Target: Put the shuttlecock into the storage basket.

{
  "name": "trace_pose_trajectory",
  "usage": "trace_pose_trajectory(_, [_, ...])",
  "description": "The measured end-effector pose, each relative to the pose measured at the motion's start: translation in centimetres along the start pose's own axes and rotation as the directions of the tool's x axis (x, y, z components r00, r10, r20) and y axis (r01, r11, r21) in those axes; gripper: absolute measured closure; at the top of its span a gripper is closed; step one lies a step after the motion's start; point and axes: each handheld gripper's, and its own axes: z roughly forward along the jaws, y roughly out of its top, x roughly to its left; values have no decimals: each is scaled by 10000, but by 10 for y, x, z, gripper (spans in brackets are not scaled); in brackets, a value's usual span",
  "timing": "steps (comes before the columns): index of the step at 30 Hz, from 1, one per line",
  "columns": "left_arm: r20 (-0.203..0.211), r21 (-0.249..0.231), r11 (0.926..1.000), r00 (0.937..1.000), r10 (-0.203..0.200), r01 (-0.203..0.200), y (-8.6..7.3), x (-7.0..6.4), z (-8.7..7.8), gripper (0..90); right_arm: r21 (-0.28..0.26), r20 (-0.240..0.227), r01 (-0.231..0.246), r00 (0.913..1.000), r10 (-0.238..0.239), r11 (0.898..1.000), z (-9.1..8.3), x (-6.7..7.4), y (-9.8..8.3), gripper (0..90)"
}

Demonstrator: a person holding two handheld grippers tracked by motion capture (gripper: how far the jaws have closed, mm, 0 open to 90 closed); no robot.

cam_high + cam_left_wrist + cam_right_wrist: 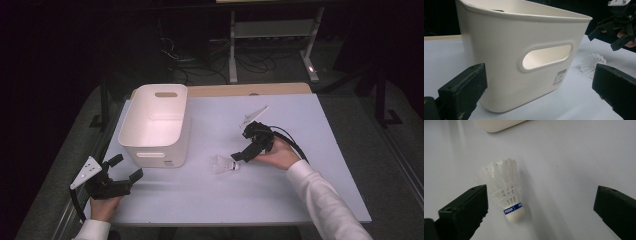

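A dark room with cables and a stand at the back surrounds a pale tabletop point(280, 200). At its near left corner the left tongs point(126, 169) rest low in a hand, jaws spread and pinching nothing, aimed at the near wall of a white bin point(155, 122) that stands upright on the left half of the surface, its handle slot facing them. Right of the bin, well apart from it, a white shuttlecock point(225, 165) lies on its side, with its cork end toward the right tongs point(236, 157) and its skirt toward the bin. Those tongs are also spread wide, with nothing pressed; in the right gripper view the shuttlecock point(507, 188) lies between the jaws, close beside the left one and far from the other.

The step in hand looks like picking up the shuttlecock. To do it well, shift the tongs sideways until the cork base is centred between the jaws, then close gently on the firm cork rather than the flimsy skirt. The right hand point(280, 152) lies low on the tabletop, its white-sleeved forearm coming in from the lower right, tongs pointing leftward and slightly down.
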Motion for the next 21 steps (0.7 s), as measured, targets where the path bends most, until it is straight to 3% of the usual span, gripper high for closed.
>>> trace_pose_trajectory(11, [12,-18,10000,10000,21,-21,0,0,0,0,175,-408,698,9968,-691,9974,5,9,-1,0])
trace_pose_trajectory(14, [18,-32,10000,10000,10,-10,0,0,0,0,313,-565,613,9966,-595,9976,5,8,-3,0])
trace_pose_trajectory(16, [11,-5,10000,10000,35,-35,0,0,0,0,270,-532,1031,9934,-1016,9943,6,6,-5,0])
trace_pose_trajectory(21, [-2,3,10000,10000,5,-5,0,0,0,0,537,-683,1274,9900,-1237,9904,9,6,-9,0])
